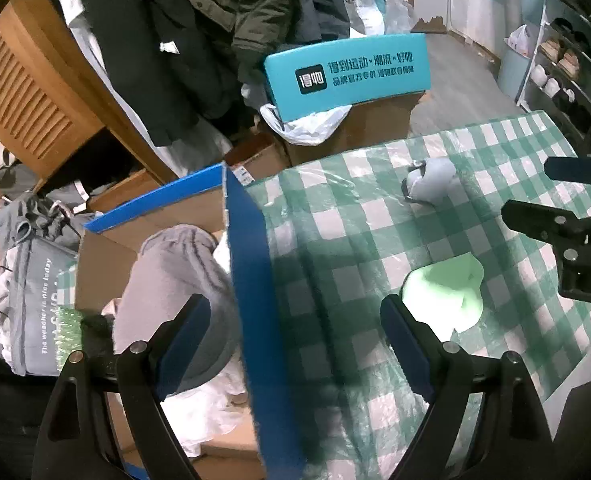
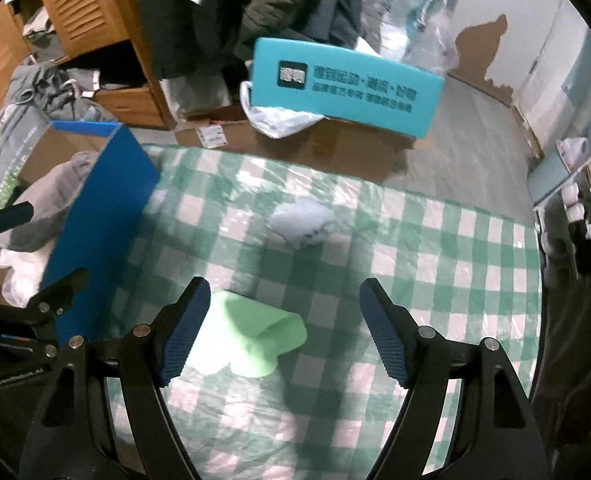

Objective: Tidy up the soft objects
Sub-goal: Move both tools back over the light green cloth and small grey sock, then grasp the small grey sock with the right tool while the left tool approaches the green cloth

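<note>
We hold the left gripper [image 1: 295, 320] spread wide and empty, hanging over the blue wall of the box [image 1: 251, 280], so that one finger sits above the box's inside and the other above the surface [image 1: 335, 220]. In the right wrist view we see it again at the left edge, beside that same blue wall. Our right gripper [image 2: 283, 316] is also spread wide and empty, angled down over the checked surface, with the green cloth [image 2: 251, 340] lying between its fingers and nearer the left one; we cannot tell whether that finger touches it. The green cloth is a pale mint, soft piece folded or rolled into a loose lump, with an open fold showing at its far end, and it rests flat on the surface near our edge, well apart from the box. Farther out, near the middle of the surface, lies a grey-blue cloth [image 2: 303, 220], bunched up, with a small dark detail on it that is too blurred to make out; in the left wrist view it looks like a pale rolled bundle [image 1: 431, 184] with a dark loop at one end. Inside the box we see a grey garment [image 1: 175, 280] lying over white cloth [image 1: 215, 400].
</note>
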A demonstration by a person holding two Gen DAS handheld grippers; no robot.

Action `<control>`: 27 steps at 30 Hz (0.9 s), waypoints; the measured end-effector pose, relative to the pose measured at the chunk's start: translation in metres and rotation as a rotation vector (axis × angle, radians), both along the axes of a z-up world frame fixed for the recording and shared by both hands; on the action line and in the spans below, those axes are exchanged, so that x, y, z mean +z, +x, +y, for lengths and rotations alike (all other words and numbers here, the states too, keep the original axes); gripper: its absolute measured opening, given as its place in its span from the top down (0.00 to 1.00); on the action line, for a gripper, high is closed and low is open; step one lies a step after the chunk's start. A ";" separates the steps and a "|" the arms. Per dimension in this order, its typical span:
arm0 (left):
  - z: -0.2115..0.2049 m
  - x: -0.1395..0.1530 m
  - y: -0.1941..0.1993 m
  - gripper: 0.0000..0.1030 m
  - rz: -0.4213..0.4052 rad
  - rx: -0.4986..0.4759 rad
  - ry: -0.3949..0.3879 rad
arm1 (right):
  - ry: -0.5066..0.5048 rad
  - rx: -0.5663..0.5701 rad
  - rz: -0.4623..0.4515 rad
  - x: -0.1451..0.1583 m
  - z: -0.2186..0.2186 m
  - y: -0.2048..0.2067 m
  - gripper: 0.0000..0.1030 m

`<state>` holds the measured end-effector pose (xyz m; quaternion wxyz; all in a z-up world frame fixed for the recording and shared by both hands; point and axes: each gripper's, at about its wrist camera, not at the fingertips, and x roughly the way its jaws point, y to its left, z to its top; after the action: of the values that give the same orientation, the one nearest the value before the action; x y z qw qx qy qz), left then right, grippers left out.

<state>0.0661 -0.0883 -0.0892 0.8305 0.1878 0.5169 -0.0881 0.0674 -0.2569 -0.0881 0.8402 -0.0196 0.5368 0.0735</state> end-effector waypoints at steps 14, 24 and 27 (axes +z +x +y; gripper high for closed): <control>-0.021 -0.029 0.035 0.15 0.050 0.028 -0.010 | 0.005 -0.018 0.039 -0.026 -0.014 0.024 0.26; -0.034 -0.046 0.068 0.15 0.064 0.039 -0.013 | 0.021 -0.008 0.112 -0.055 -0.014 0.062 0.26; -0.035 -0.051 0.075 0.15 0.071 0.041 -0.015 | 0.022 -0.008 0.125 -0.063 -0.015 0.074 0.26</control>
<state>0.1407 -0.1236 -0.1402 0.8147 0.1676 0.5492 -0.0816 0.1413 -0.2716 -0.1512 0.8055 -0.0037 0.5876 0.0770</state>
